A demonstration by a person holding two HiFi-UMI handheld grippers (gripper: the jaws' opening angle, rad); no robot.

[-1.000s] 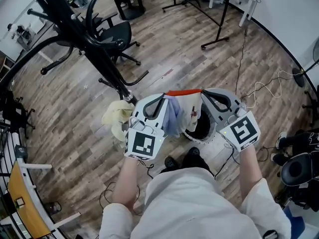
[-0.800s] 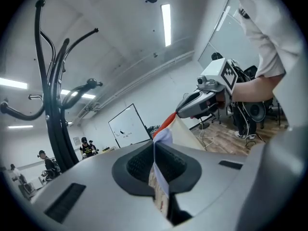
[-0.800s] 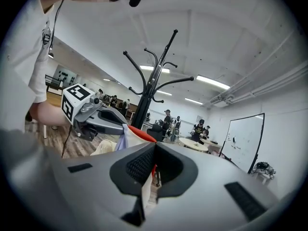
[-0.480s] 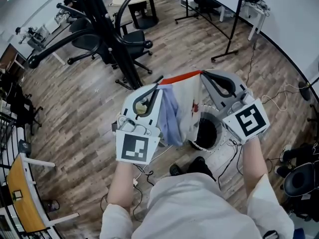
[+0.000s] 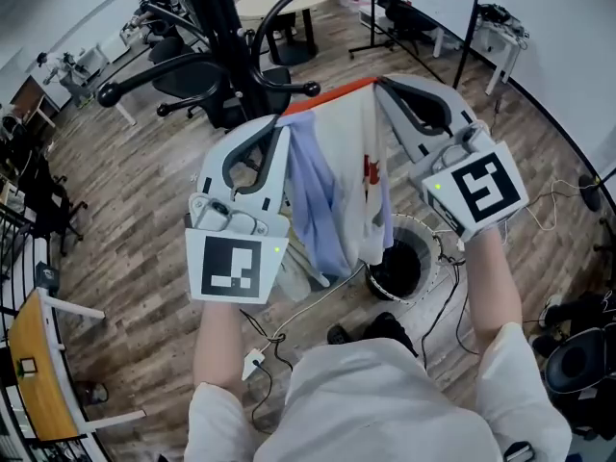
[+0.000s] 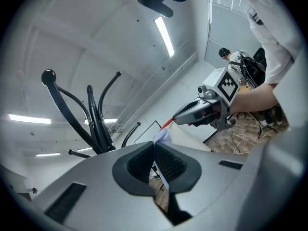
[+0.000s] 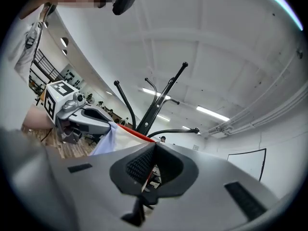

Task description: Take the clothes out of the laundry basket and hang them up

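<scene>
– Wooden floor [image 5: 125, 210] spreads below us in the head view, and the black coat stand [image 5: 223, 27] rises at eleven o'clock. Where's the garment [image 5: 337, 191]?
– Up in the air between us. It is white and blue and hangs from its orange edge [image 5: 327, 96], stretched from the left gripper [image 5: 281, 123] at ten o'clock to the right gripper [image 5: 379, 83] at one. The laundry basket [image 5: 435, 248] sits on the floor beneath, at five o'clock of the cloth.
– And the left gripper view?
– Our fingers [image 6: 169, 163] are clenched on a thin fold of pale cloth, and the stand's arms show at nine o'clock.
– The right gripper view?
– Same story: fingers closed tight on the hem, orange trim running off toward ten o'clock, stand at twelve.
– So how do we hang it well?
– We judge we should hold both pinches firm, hold the top edge taut and level, and carry it over a stand arm before letting go. It looks light and limp, so a slack edge could slip off or snag a hook.
</scene>
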